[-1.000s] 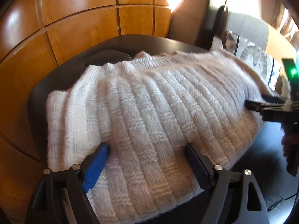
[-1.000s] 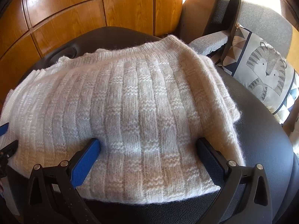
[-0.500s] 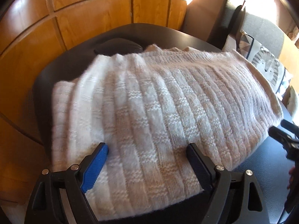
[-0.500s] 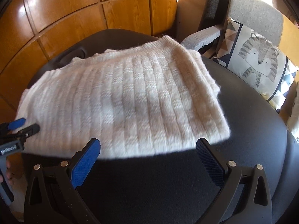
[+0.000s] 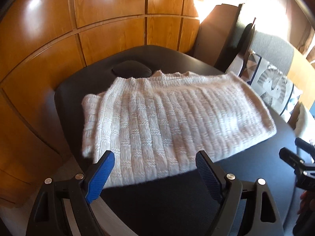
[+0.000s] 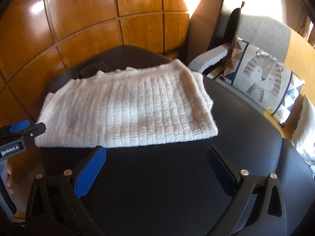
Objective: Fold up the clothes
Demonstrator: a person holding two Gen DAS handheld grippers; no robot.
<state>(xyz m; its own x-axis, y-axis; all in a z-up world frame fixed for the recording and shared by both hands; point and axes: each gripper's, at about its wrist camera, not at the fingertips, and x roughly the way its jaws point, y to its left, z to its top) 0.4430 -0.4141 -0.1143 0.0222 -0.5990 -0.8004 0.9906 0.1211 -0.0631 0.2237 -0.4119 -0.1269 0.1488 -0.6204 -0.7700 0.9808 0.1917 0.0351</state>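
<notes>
Left hand-held gripper overlaps the sweater; right view shows clearance.

Behind my black tabletop stand glossy wood panels; to my right, a tiger-print cushion leans on a grey armchair.

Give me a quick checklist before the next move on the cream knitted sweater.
1. Cream ribbed knitted sweater folded into a rectangle: ok.
2. Sweater wholly on the black padded table: ok.
3. Left gripper open, nothing held: ok.
4. Right gripper open, clear of the sweater: ok.
5. Left edge layers aligned: not ok, an underlayer sticks out.
6. Hidden layers smooth: cannot tell.
</notes>
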